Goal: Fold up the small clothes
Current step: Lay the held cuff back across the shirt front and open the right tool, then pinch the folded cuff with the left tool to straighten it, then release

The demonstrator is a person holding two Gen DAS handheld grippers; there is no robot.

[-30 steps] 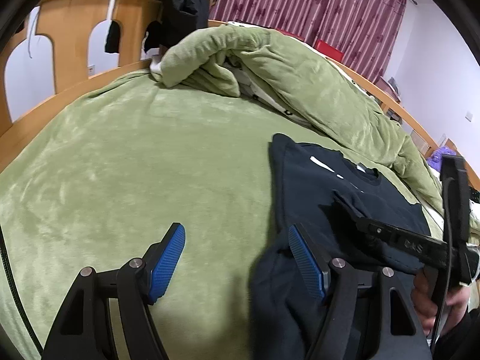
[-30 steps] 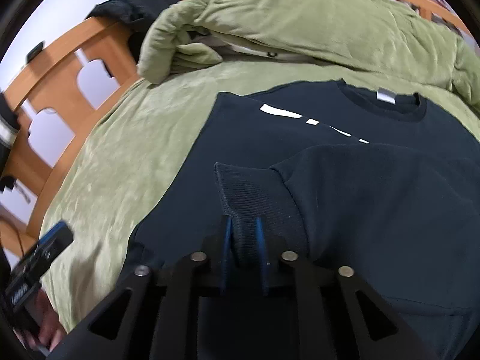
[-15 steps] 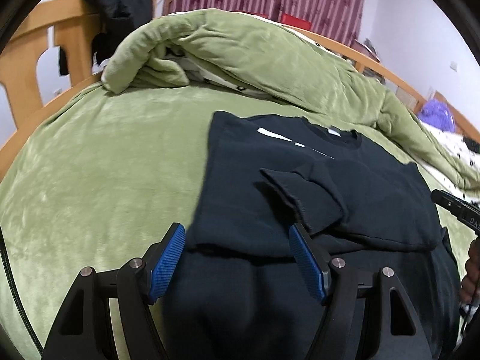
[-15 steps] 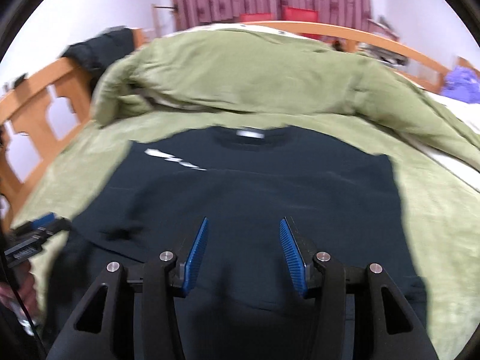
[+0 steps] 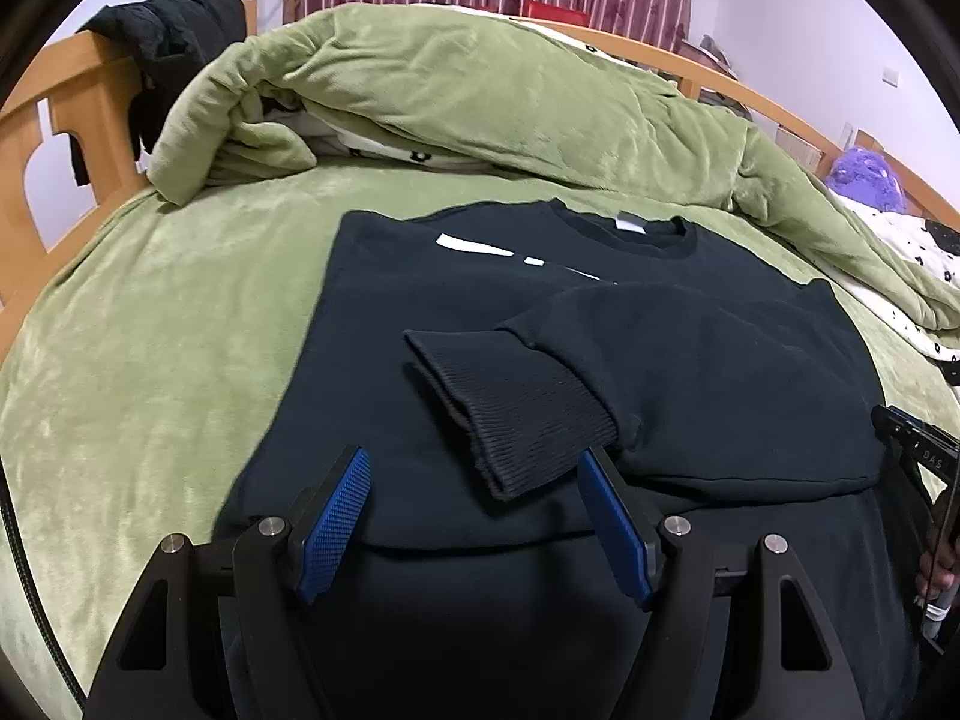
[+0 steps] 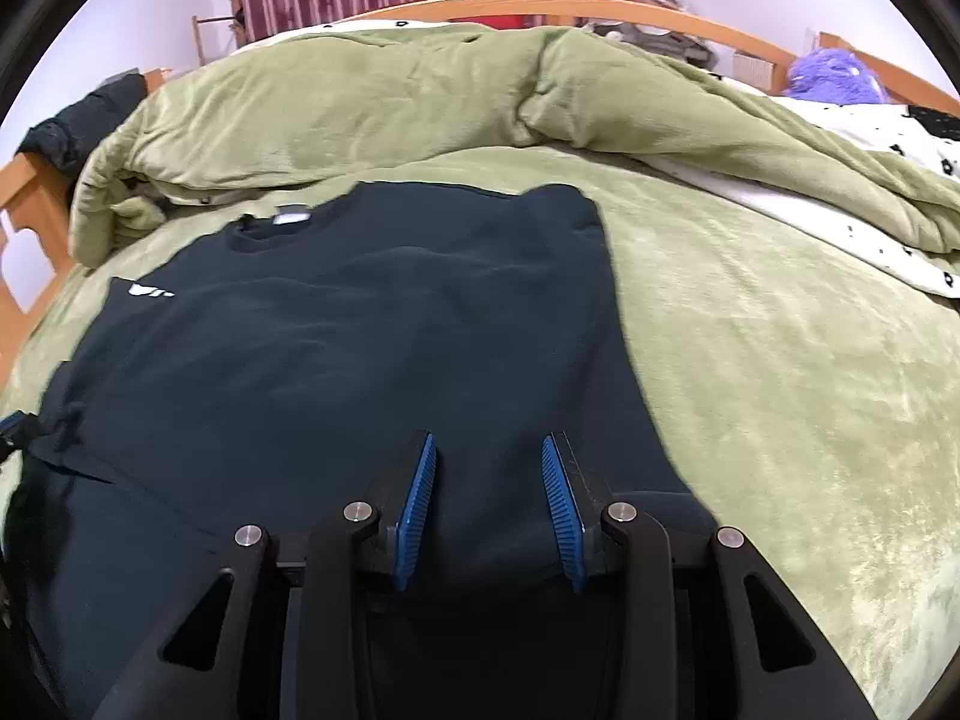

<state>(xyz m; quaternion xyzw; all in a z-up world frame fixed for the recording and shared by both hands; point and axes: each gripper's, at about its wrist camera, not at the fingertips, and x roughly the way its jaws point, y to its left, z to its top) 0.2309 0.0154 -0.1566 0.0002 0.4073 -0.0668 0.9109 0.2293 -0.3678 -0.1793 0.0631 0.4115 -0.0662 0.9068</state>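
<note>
Sweatshirt (image 5: pixel 468 324), dark navy, lay flat on the green bed (image 5: pixel 150 360), collar toward the far side, one sleeve (image 5: pixel 540 420) folded across its chest with the ribbed cuff pointing left. Left tongs (image 5: pixel 474 516) stood wide apart above the near hem, gripping nothing. Right tongs (image 6: pixel 489 510) were apart too, having just been closing, with only the flat fabric below them. A rumpled green duvet (image 6: pixel 420 102) lay beyond.

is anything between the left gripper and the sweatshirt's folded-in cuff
Nothing visible. The left gripper hangs open right over the dark sweatshirt, and the ribbed cuff lies bare on top just ahead of its fingertips, with nothing lying over it.
</note>
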